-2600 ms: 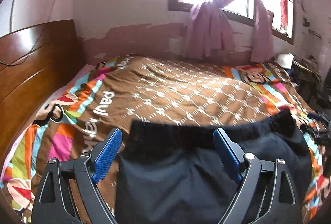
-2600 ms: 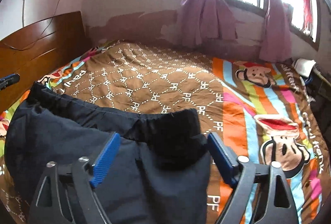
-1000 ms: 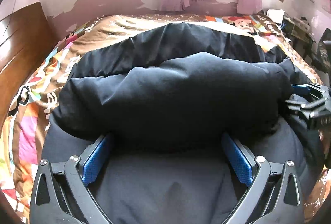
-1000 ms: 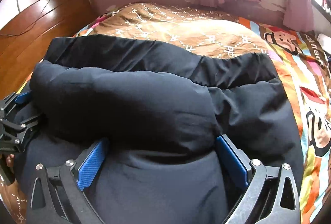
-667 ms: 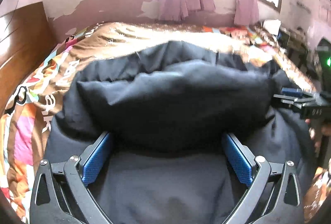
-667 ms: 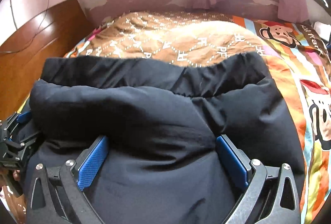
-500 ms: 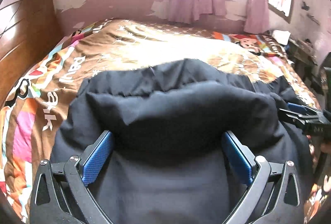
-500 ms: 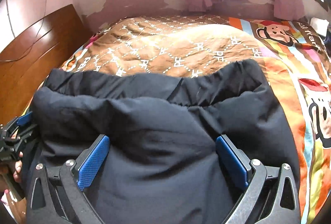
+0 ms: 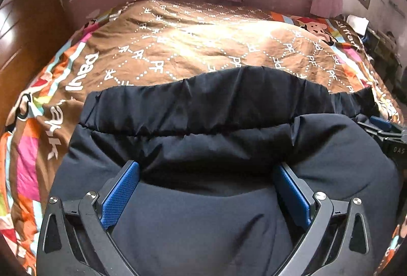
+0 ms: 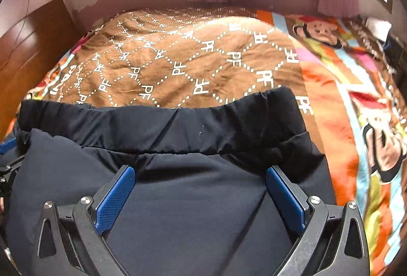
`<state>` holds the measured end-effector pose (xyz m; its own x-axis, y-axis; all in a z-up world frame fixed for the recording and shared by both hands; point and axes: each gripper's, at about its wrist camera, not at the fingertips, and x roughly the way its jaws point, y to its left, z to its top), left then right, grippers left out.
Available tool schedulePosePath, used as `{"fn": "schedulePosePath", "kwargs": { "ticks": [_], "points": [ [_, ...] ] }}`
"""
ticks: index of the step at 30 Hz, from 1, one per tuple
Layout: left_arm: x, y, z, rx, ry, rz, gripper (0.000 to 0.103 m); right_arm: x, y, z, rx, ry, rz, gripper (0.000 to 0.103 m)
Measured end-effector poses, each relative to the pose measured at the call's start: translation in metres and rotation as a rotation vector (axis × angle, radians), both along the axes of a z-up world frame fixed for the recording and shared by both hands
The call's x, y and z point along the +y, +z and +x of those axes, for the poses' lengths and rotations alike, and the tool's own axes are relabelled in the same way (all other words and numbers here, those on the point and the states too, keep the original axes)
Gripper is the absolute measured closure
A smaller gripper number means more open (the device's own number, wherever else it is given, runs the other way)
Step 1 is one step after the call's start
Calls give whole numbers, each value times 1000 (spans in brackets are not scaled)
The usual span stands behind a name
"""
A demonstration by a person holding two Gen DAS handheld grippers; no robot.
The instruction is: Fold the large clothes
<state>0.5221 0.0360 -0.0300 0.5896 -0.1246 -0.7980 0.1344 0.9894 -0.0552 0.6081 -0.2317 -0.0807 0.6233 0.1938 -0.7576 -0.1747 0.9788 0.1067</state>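
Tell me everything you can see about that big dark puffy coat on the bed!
The dark navy puffy coat looks smooth, padded and soft. A gathered, darker band runs along its far edge. It lies folded over itself on the brown patterned bedspread, with a thick roll of fabric in front. Both open tongs, left and right, have it bulging between their blue pads.

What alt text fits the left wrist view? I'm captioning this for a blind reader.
A dark padded garment lies on a bed with a brown patterned cover, its elastic hem farthest from the camera. The left gripper is wide open over it, blue pads either side of a puffy fold. The right gripper shows at the right edge.
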Motion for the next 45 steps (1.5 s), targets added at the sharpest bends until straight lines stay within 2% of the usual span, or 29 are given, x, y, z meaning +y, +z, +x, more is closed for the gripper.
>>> {"fn": "schedulePosePath", "kwargs": {
  "ticks": [6, 11, 19, 32, 38, 43, 45],
  "points": [
    [7, -1, -6, -14, 0, -61, 1, -4, -8, -4, 17, 3, 51, 0],
    [3, -1, -7, -23, 1, -52, 1, -8, -11, -5, 23, 6, 94, 0],
    [0, -2, -8, -38, 4, -44, 1, -9, -13, -6, 23, 7, 105, 0],
    [0, 3, -14, -58, -11, -32, 1, -11, -12, -15, -28, 7, 131, 0],
    [23, 18, -24, -80, -12, -122, 1, -28, 3, -31, -72, 39, 220, 0],
    [66, 43, -43, -148, 6, -201, 1, -49, 23, -45, -119, 49, 237, 0],
    [85, 47, -48, -153, 31, -203, 1, -60, 30, -50, -132, 39, 226, 0]
  ]
}}
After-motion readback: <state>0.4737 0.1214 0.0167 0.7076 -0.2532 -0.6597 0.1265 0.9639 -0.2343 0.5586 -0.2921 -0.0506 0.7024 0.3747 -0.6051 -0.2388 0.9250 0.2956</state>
